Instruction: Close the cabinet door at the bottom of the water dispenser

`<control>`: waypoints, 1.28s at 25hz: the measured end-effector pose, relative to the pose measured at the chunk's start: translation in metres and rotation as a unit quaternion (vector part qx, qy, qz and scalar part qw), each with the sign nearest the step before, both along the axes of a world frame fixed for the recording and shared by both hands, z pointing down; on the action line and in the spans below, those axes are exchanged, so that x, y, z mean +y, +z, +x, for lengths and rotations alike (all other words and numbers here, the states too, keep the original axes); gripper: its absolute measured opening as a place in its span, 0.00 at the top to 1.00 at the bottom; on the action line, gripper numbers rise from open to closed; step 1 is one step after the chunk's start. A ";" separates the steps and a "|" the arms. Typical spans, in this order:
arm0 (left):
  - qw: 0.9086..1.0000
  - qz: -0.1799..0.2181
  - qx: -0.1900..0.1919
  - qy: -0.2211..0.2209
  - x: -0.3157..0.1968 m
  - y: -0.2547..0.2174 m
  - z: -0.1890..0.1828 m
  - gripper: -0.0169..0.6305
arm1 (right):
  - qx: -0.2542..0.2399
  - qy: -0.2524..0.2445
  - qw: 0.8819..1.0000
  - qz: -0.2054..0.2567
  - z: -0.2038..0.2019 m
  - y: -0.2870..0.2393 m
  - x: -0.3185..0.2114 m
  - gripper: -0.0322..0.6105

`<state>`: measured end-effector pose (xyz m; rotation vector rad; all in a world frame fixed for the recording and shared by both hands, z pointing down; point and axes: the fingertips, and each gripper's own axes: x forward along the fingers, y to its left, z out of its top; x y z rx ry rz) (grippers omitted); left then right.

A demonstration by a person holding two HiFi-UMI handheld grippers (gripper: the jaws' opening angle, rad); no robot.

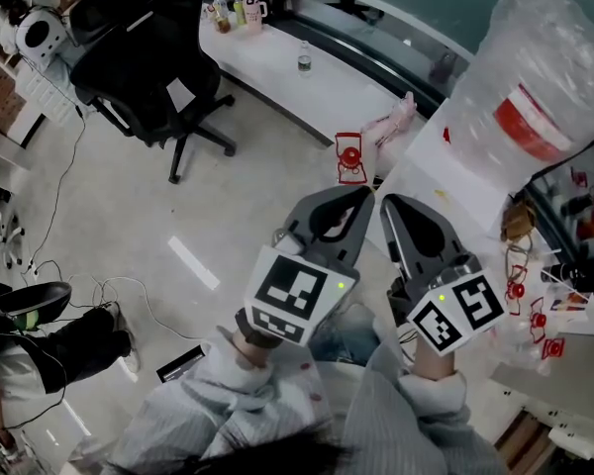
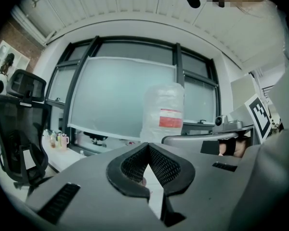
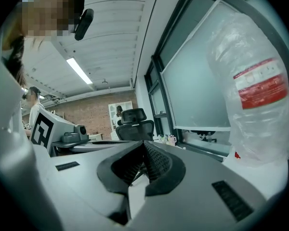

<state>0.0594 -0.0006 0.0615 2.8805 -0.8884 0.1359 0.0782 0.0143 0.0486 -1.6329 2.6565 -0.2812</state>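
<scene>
My left tool (image 1: 364,196) and right tool (image 1: 385,204) sit side by side at the lower centre of the head view, their tips close to each other. Each has its jaws pressed together on nothing. The water dispenser (image 1: 445,181) stands at the right of the frame, with its plastic-wrapped water bottle (image 1: 540,87) at upper right. I cannot make out its bottom cabinet door. A black office chair (image 1: 148,57) stands at upper left, beside a white desk (image 1: 317,77).
</scene>
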 end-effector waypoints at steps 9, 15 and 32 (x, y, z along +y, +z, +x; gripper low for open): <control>1.000 -0.004 -0.004 -0.006 -0.005 0.007 -0.007 0.96 | 0.005 -0.003 1.000 -0.007 -0.003 0.003 -0.005 0.93; 1.000 -0.010 -0.006 -0.005 -0.004 0.012 -0.009 0.96 | 0.013 -0.002 1.000 -0.012 -0.004 0.008 -0.004 0.93; 0.999 -0.030 0.001 0.011 0.004 0.018 -0.002 0.96 | 0.017 -0.005 1.000 -0.008 -0.004 0.003 0.003 0.93</control>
